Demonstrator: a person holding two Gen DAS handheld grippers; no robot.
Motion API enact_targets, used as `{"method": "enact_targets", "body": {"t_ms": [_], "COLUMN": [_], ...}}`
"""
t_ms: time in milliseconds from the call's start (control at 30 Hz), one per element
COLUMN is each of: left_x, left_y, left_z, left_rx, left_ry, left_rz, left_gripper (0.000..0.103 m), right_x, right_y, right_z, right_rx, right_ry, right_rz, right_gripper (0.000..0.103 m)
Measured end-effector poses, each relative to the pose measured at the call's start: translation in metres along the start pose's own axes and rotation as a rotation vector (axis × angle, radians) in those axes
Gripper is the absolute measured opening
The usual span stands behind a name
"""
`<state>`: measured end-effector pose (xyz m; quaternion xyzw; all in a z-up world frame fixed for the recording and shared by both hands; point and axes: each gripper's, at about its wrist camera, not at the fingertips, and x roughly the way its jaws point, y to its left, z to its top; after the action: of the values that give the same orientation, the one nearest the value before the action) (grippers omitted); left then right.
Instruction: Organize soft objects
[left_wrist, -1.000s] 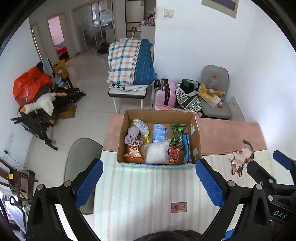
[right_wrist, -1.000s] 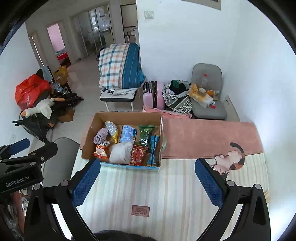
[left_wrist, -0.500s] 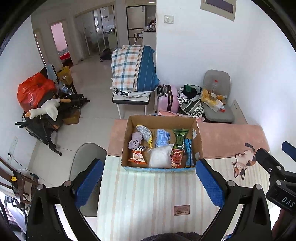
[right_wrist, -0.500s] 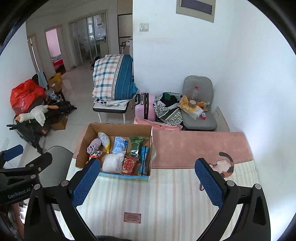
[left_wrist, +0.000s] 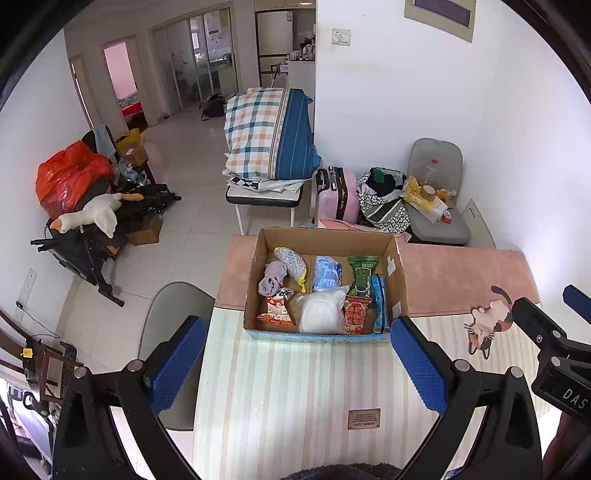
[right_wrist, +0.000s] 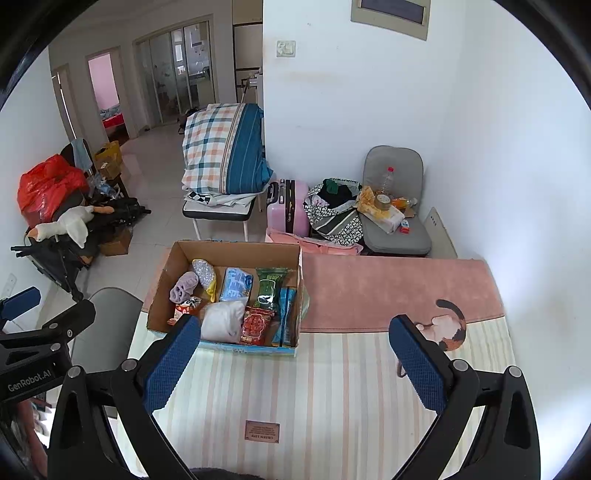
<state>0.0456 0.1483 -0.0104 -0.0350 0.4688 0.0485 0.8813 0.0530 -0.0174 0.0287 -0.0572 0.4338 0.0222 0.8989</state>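
Observation:
An open cardboard box (left_wrist: 400, 280) (right_wrist: 162, 291) stands on the striped table mat (left_wrist: 295, 387) (right_wrist: 332, 376). Inside lie a purple cloth (left_wrist: 272, 281) (right_wrist: 183, 287), a white soft bag (left_wrist: 320, 309) (right_wrist: 223, 319), a silvery pouch (left_wrist: 290, 257), a blue packet (left_wrist: 327, 272), a green packet (left_wrist: 362, 271) and red snack packets (left_wrist: 356, 314). My left gripper (left_wrist: 295, 363) is open and empty, held above the mat in front of the box. My right gripper (right_wrist: 295, 363) is open and empty, to the right of the left one.
A pink mat (right_wrist: 388, 291) with a cat figure (right_wrist: 447, 325) covers the far table. A grey chair (left_wrist: 173, 314) stands at the table's left edge. Beyond are a folded plaid quilt (left_wrist: 269, 138), a pink suitcase (left_wrist: 340, 195), a cluttered grey chair (left_wrist: 436, 206) and a goose plush (left_wrist: 88, 216).
Both grippers have drawn back and up, so the box looks smaller and farther off. Both stay open and empty. Nothing in the box has moved.

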Motion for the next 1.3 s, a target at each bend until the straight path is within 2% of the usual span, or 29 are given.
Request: {"method": "enact_targets", "body": {"t_ms": [1300], "left_x": [-0.0038], "left_y": [0.0040], "left_z": [0.0044], "left_rx": [0.008], "left_ry": [0.001], "left_rz": [-0.012], "left_gripper": [0.102], "right_x": [0.0011], "right_y": [-0.0037], "right_z": [0.0035], "right_rx": [-0.004], "right_ry": [-0.007], "right_rz": [-0.002], "right_gripper": [0.103]}}
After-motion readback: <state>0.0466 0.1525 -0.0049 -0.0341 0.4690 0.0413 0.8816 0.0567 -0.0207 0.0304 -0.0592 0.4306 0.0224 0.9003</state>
